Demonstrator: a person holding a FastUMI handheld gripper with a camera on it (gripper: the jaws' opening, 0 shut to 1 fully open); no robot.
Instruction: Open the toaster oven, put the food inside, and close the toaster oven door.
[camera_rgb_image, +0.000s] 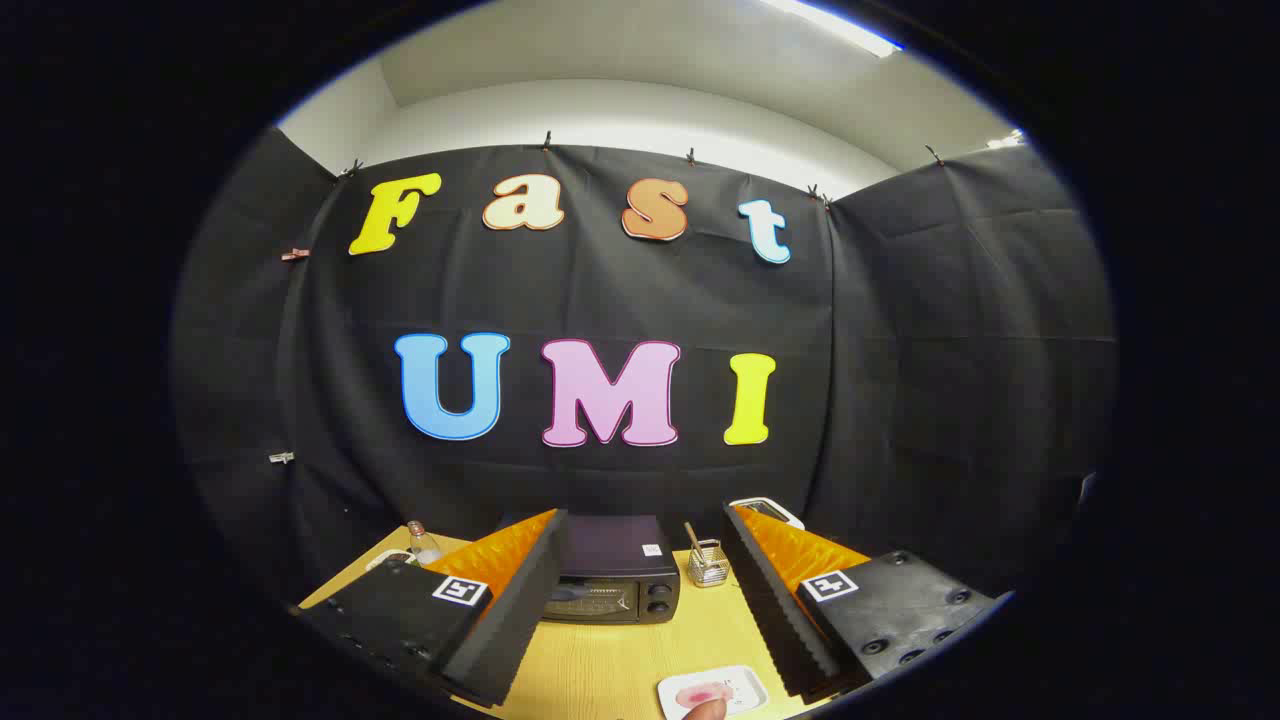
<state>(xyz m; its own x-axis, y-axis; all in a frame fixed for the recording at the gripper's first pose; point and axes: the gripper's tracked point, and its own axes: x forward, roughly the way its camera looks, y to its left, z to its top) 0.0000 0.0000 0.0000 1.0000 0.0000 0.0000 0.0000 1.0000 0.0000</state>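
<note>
two fingers of the hand-held gripper (640, 620) stand spread wide, nothing between them, nothing gripped. framed in the gap, well beyond the tips, sits the small black toaster oven (612, 577) with a glass-fronted door and two round knobs down its right side; it rests at the far edge of the pale wooden tabletop (600, 670), against the booth's dark cloth wall. door looks closed, flush with the body, though the handle is too small to make out. close in, between the fingers and near the right one, lies a small white rectangular plate (735, 685) bearing something pinkish-red (705, 692), presumably the food; its form is blurred. a fingertip (708, 710) touches the plate's near edge, so a person's hand appears to be setting or steadying it. other items: a small wire-mesh basket (708, 566) with a stick-like utensil standing in it, just right of the oven; a clear glass bottle (423, 545) off to the left behind the left finger; a white-rimmed flat object (768, 511) behind the right finger, kind uncertain. judgement: task is at its very start, opening step not yet begun, gripper well apart from the oven. next move calls for carrying the gripper forward over the plate to the oven front, lining the spread fingers on the top edge or handle of the door, closing on it, and pulling down and outward. care needed not to clip the plate in passing.
</note>
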